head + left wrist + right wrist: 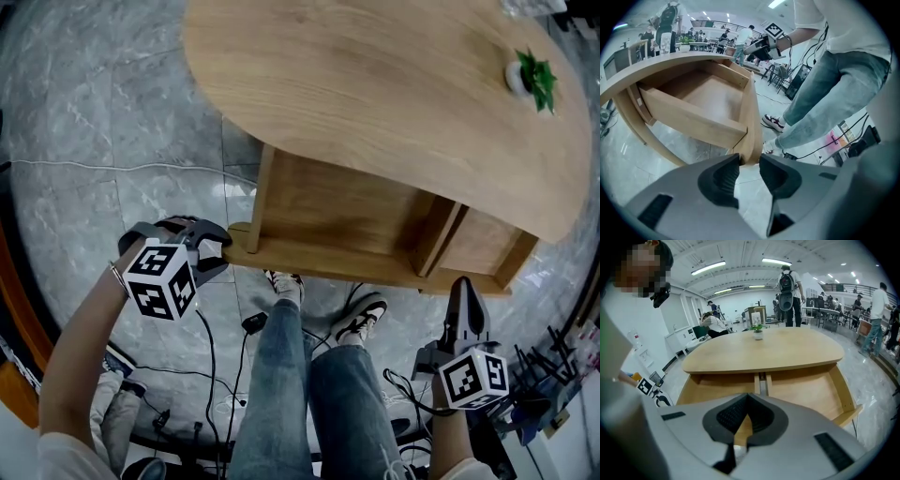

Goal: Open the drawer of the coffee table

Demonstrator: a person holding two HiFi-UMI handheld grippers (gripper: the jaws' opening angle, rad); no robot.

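The left claw [749, 159] sits slightly apart around the front corner of the drawer [693, 123]; the right claw [746, 397] is pressed together, empty.

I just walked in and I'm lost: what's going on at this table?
A person holds a gripper in each hand at the coffee table. Its drawer is already pulled well out. The left gripper has its jaws either side of the drawer front's end corner; whether they press on it is unclear. The right gripper is shut and empty, near the other end.
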